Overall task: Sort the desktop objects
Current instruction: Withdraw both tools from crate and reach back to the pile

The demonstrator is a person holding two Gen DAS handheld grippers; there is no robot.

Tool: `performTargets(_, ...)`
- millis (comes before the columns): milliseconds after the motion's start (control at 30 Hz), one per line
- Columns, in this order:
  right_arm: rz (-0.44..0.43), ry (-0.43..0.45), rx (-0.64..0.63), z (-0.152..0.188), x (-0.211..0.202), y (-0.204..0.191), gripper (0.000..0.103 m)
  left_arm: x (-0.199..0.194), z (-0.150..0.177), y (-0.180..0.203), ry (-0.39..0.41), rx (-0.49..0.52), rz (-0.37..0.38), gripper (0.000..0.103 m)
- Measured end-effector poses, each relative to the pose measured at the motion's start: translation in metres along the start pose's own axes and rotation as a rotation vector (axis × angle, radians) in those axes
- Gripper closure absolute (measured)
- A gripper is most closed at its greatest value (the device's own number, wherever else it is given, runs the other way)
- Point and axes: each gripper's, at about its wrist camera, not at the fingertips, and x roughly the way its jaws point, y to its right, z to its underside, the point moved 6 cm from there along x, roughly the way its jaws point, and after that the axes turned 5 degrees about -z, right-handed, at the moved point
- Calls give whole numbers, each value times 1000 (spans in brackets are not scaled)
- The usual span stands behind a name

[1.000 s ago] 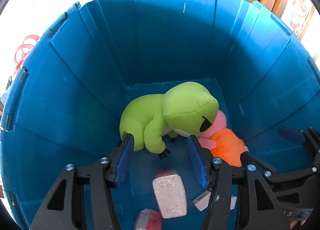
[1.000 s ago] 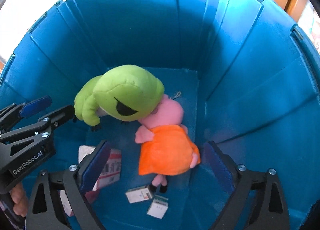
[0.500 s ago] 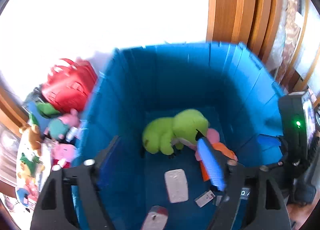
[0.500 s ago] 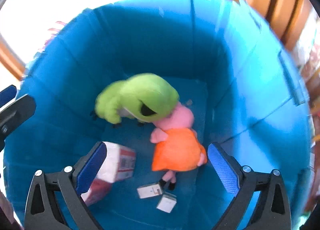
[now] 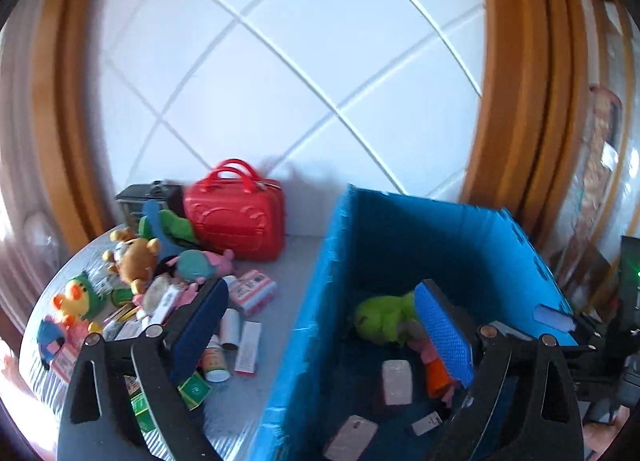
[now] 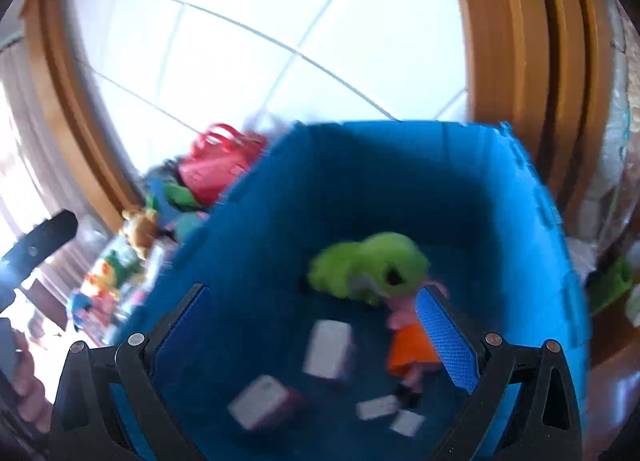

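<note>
Readable text: none | small printed cardboard boxes (image 5: 253, 291) on grey tabletop (image 5: 280, 261): print too blurred to read

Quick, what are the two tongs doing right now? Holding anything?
Left tongs: opening wide, nothing between them.
Right tongs: open, empty, above the blue bin.

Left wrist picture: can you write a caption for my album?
Open left gripper above the blue bin holding a green frog plush, toys beside a red case.
</note>
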Motion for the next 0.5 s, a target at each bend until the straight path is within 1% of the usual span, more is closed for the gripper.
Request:
performTargets(100,-42,75,-8,-2,-6,-31,0,-13,10,-44,15,-38,-34,8)
performTargets(200,-103,147,-18,-2,-10,-69,0,-19,25,-91,7,-60,-107,8)
performTargets(333,-179,182,-59,2,-6,-125,0,-31,46,-158,17,-89,-199,8)
performTargets(433,-232,199,-98,12,0,-172,0,-35,64,-212,7,-128,-232,8)
performTargets(500,-236,211,-125,20,6,-203,0,-33,77,-249,-12,-135,-252,8)
